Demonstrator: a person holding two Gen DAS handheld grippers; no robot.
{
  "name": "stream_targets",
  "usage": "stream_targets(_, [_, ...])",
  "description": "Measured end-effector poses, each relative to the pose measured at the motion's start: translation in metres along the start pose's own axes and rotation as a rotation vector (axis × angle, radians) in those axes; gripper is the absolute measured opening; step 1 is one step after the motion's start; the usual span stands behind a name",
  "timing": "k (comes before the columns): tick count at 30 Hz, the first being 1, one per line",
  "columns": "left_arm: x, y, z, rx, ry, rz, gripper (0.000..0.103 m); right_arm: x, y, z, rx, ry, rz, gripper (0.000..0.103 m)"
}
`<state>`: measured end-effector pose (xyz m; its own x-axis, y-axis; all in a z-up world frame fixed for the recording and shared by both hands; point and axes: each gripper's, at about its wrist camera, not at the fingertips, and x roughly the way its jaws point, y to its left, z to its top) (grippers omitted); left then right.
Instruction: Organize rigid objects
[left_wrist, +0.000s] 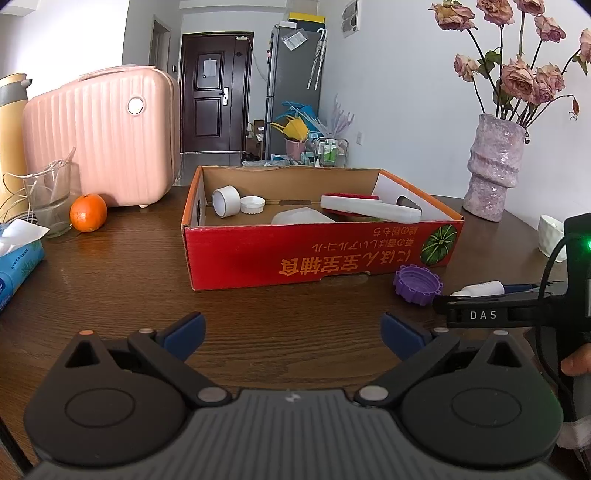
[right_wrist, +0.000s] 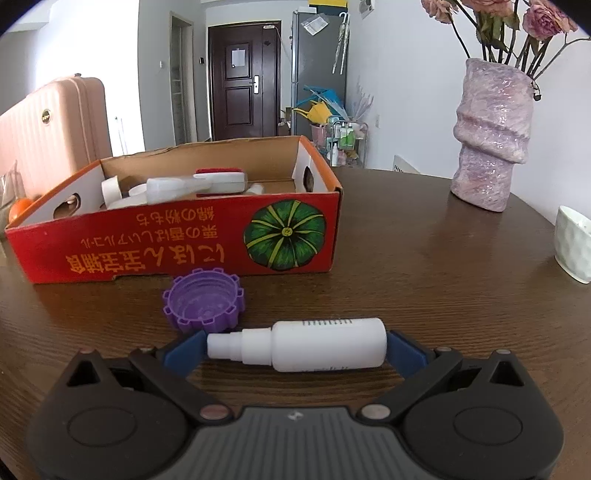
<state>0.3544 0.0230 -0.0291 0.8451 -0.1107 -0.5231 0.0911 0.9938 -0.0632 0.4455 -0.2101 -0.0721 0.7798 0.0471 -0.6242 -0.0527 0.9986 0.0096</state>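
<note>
Left gripper (left_wrist: 293, 334) jaws gape empty; right gripper (right_wrist: 295, 349) jaws bracket small white bottle (right_wrist: 314, 344).

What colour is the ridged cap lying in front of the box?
Purple cap, clearest in the right wrist view.

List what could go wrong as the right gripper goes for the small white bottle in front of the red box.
1. The small white plastic bottle lies on its side, spanning the open right gripper end to end; closing along its length could squirt it out or roll it.
2. The purple ridged cap sits close by and may get knocked.
3. The red cardboard box already looks crowded, so the bottle could land awkwardly.
</note>
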Motion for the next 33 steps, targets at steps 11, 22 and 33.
stream_targets(11, [0.000, -0.001, -0.001, 0.000, 0.002, 0.010, 0.103, -0.011, 0.005, -0.005, -0.038, -0.040, 0.004, 0.097])
stream_targets(22, [0.001, 0.000, -0.001, 0.000, 0.000, 0.012, 0.103, -0.038, -0.001, -0.007, -0.017, -0.123, 0.015, 0.097])
stream_targets(33, [0.001, 0.001, -0.001, 0.004, -0.001, 0.022, 0.103, -0.067, -0.008, -0.015, -0.011, -0.181, 0.049, 0.097])
